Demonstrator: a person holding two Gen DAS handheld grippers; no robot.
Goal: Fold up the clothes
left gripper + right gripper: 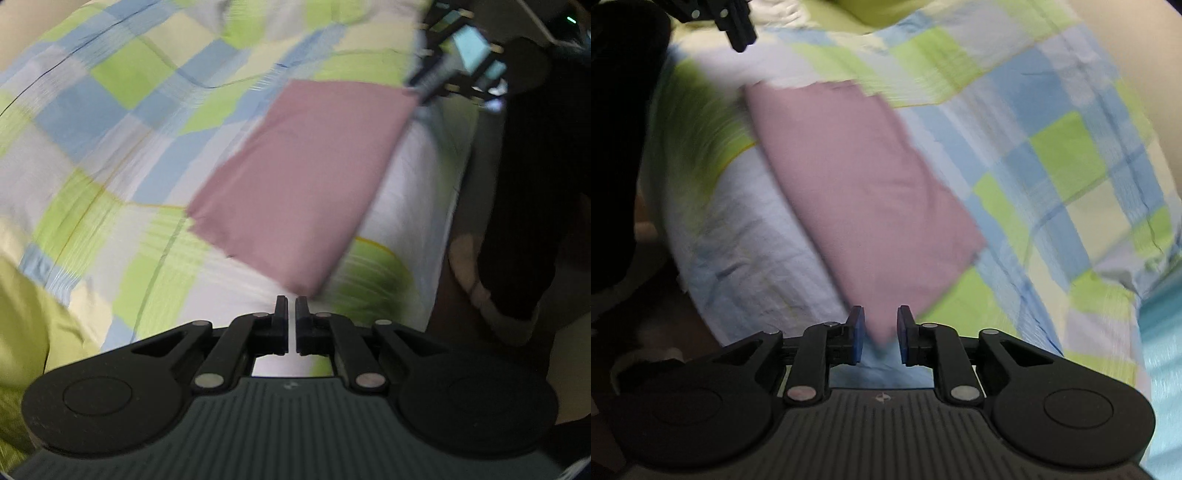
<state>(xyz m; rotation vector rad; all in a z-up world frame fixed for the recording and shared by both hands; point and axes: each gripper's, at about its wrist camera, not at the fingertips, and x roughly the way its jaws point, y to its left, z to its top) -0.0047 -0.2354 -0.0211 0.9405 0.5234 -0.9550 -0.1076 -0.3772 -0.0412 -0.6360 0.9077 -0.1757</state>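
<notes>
- Checked bedding [122, 110] in green, blue and white covers the bed, and the pink garment [306, 181] lies flat on it as a neat oblong near the bed's edge.
- Its long axis runs from my left gripper [291, 306] to my right gripper [881, 325], one short end just ahead of each.
- Left jaws are nearly closed, holding nothing.
- Right jaws stand apart, a pink corner showing between them; I cannot tell whether it is gripped.
</notes>
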